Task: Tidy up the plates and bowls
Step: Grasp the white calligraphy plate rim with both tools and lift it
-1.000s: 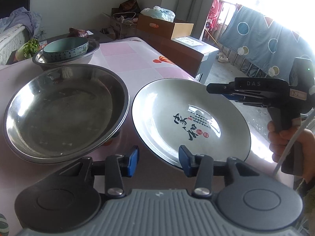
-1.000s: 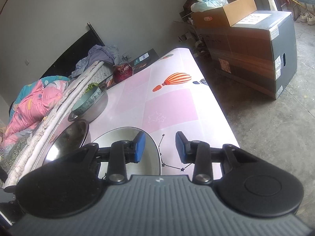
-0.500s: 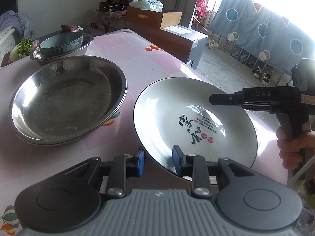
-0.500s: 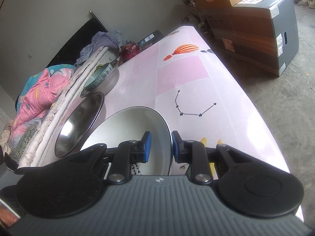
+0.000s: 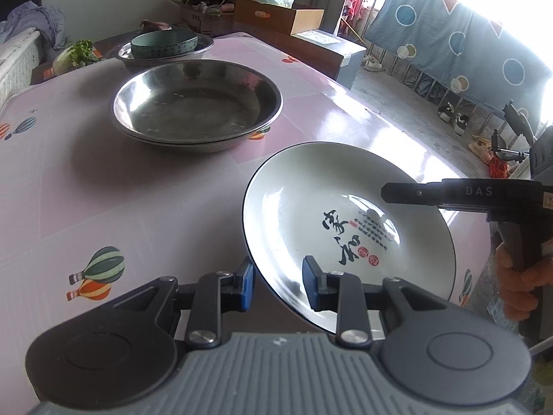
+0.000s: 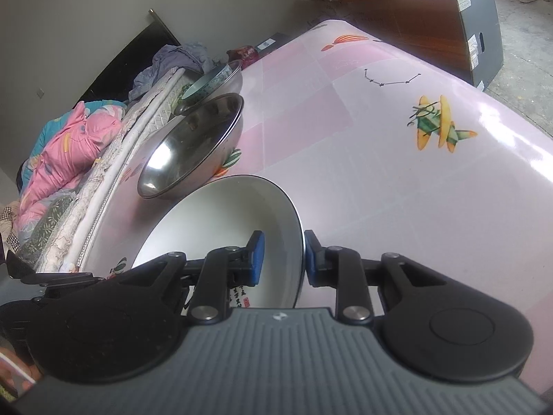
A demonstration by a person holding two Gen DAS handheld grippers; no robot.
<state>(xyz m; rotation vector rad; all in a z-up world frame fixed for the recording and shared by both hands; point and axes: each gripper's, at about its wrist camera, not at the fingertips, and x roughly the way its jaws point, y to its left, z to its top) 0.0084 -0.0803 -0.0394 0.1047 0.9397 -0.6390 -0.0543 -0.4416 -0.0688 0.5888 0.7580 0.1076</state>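
Left gripper (image 5: 278,283): black linkage arms, blue pads, silver screws behind jaws, ribbed grey housing; right gripper (image 6: 283,257) identical, side marked "DAS".

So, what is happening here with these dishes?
A person holds one tool in each hand, and both grip the white plate by its rim: the left tool at the near edge, the right tool at the opposite side. The plate is tilted above the pink table. The steel basin sits untouched behind.
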